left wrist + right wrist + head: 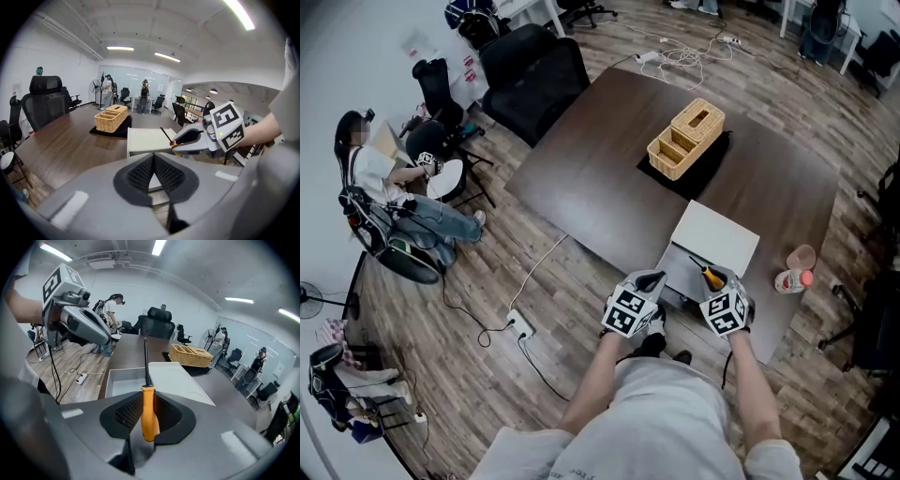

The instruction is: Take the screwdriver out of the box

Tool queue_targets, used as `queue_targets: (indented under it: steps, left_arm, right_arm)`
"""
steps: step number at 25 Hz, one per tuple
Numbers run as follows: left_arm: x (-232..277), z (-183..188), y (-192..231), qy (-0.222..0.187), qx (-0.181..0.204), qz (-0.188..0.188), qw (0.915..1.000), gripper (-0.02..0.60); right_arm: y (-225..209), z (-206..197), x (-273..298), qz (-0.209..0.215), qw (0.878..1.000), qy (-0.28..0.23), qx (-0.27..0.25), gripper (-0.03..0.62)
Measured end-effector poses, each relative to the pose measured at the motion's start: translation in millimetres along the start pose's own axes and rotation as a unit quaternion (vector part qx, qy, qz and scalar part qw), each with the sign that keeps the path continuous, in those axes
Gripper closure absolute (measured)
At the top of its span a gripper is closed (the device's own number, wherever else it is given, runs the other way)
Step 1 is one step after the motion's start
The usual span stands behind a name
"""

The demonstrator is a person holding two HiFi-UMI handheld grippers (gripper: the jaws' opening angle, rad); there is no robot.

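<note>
We list a dark wooden table (609,159) on a plank floor (469,309) in an open office, black office chairs (534,70) at its far corner. On it: a wicker basket (684,139) on a black mat (670,185), a pink cup (802,256), and at the near edge an open white box (680,272). Our right gripper (148,399) clamps the orange-handled screwdriver (148,420) over that box, shaft pointing forward; our left gripper (153,173), alongside, has jaws pressed together on nothing.

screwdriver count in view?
1: screwdriver clamped in the right gripper, by the open box. The box's visible part holds none; its near end is hidden.
</note>
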State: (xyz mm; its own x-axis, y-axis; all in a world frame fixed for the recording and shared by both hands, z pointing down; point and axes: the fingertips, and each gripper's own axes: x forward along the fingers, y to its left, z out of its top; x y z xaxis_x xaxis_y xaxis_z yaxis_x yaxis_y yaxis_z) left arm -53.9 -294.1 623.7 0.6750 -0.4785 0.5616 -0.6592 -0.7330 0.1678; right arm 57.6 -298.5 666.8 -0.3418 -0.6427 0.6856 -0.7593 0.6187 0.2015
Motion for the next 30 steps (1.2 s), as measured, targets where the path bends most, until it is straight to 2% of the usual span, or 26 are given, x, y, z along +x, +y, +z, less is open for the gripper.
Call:
queue_targets:
  steps: [11,20,24,30]
  left_arm:
    - [5,18,-23,-0.014,0.007,0.002,0.9999,0.529]
    - [-4,28,-30,-0.023,0.006,0.013,0.9996,0.529]
    - [-5,24,-41,-0.024,-0.003,0.014,0.9996,0.529]
    - [-6,14,-56,-0.022,-0.016,0.016,0.9995,0.529]
  right_arm:
    - [-20,17,-27,-0.018,0.998,-0.043,0.039,0.522]
    - [-23,37,-49,-0.005,0.995,-0.078,0.065,0.522]
    - [-16,46,-61,0.008,0.992,-0.097,0.076,0.522]
    - [-17,54,-83,0.002,0.987,-0.127,0.095,0.523]
